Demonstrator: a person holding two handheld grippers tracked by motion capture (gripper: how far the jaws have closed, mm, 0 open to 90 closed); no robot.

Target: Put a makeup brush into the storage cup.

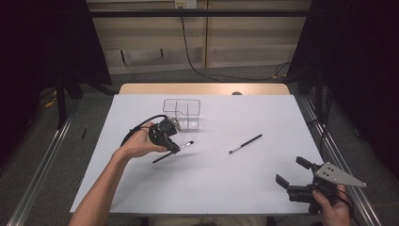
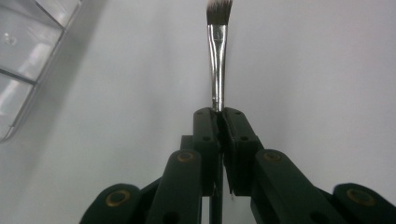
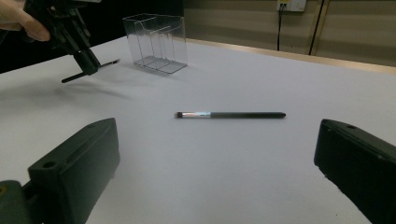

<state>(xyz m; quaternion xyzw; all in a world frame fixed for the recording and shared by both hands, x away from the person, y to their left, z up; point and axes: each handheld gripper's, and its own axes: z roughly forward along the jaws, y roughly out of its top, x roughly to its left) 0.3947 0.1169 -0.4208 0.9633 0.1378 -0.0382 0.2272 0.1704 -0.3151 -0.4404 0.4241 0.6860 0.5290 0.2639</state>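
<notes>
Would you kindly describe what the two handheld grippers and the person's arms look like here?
Both grippers are black, each with two blocky jaws on linked arms. The left gripper has brass-coloured pivot rings, visible in its own view, and a black cable looping from its body. The right gripper carries a grey three-cornered plate with small holes on top. The forearms are bare, with no sleeves showing.

Dim surroundings, soft shadows, slight blur
</notes>
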